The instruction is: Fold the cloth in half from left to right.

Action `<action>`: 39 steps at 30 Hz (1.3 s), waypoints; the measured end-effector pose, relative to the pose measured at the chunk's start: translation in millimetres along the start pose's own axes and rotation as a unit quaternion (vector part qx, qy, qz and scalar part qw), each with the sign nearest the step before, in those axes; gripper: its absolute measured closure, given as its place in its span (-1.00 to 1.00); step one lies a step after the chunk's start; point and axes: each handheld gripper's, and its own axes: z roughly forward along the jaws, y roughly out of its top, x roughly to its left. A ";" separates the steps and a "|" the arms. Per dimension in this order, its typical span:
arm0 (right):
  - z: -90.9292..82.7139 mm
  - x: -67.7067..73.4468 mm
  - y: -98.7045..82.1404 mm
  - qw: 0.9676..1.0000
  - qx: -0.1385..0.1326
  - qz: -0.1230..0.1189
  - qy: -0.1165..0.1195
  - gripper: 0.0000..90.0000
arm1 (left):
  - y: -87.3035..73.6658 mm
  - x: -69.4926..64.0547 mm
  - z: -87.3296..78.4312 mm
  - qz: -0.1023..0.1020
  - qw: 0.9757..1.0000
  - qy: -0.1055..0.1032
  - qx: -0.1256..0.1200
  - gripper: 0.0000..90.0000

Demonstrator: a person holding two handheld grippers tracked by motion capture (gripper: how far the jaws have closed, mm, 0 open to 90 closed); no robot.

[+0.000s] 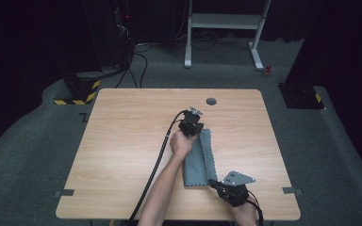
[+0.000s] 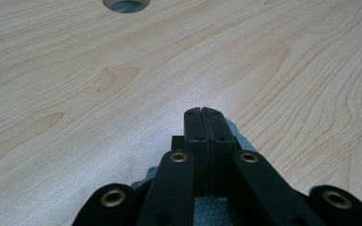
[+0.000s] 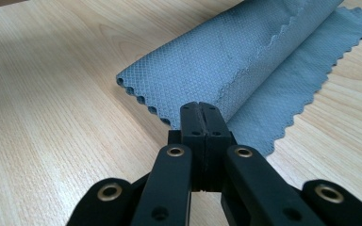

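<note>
A grey cloth [image 1: 199, 160] with scalloped edges lies right of the middle of the wooden table [image 1: 122, 141], folded lengthwise with its upper layer curled over. My left gripper [image 1: 199, 133] is at the cloth's far end, shut on that corner. In the left gripper view the jaws [image 2: 202, 113] are pressed together and grey cloth [image 2: 238, 134] shows just under them. My right gripper [image 1: 211, 181] is at the near end, shut on the near corner. In the right gripper view the jaws [image 3: 200, 107] meet where the rolled cloth [image 3: 245, 61] begins.
A round cable hole [image 1: 211, 100] sits near the table's far edge, just beyond the left gripper, also seen as the hole [image 2: 125, 4]. Grey tape tabs [image 1: 65, 192] mark the near corners. A white desk frame [image 1: 224, 21] and a black-and-yellow base [image 1: 78, 89] stand on the floor behind.
</note>
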 end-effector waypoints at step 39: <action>50.5 -73.2 36.1 0.994 0.089 0.034 -0.054 0.63 | -100.8 -32.7 -94.5 0.036 0.999 -0.007 0.010 -0.05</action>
